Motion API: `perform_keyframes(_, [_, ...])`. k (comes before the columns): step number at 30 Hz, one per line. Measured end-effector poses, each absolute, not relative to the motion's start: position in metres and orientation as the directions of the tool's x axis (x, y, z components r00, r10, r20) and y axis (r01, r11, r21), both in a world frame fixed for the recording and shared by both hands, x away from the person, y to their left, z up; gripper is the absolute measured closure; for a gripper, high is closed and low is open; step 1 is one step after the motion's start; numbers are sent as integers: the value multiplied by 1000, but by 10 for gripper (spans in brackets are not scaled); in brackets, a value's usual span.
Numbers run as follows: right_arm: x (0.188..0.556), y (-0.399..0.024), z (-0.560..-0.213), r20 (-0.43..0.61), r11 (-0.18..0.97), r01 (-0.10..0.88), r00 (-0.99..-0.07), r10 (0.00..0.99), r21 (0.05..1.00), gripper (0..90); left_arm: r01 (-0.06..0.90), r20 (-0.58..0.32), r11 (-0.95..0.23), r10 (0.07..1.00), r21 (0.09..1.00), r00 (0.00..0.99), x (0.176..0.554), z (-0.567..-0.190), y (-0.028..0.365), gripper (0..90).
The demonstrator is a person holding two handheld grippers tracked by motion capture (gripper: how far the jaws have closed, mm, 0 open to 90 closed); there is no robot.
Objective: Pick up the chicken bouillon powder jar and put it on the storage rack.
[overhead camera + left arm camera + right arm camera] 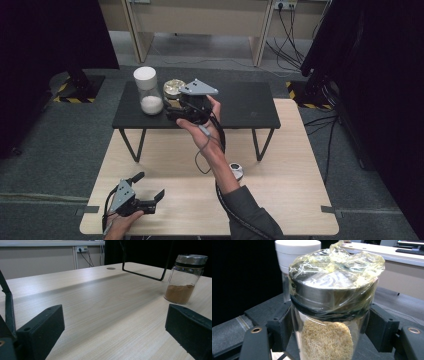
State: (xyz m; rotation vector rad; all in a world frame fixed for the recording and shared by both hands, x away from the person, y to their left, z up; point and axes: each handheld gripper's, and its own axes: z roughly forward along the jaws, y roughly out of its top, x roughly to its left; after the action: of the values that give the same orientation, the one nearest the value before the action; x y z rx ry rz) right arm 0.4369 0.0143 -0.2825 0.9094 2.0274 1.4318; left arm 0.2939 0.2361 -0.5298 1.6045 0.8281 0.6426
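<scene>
Glass jar [329,322] of pale grains, film-wrapped steel lid, clamped in right gripper [186,111] over black shelf [250,107], beside white-capped jar [148,90]. Left gripper [145,192] wide, idle on wooden table [280,200]. Best lowered upright, base flat, clear of neighbour, before release.

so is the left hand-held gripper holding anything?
No. The left hand-held gripper has its jaws wide apart over bare wooden table; the brown-powder jar stands beyond them.

A lab: black curtains [45,35], hazard-taped stand feet [75,92], wall sockets [285,5] trailing cables [290,37], grey carpet.
</scene>
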Motion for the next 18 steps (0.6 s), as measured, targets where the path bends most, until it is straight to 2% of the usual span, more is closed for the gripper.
perform_keyframes(18, [460,22,-291,-18,214,240,-624,781,947,305,168,-30,-89,798,982,601,294,-530,236,19])
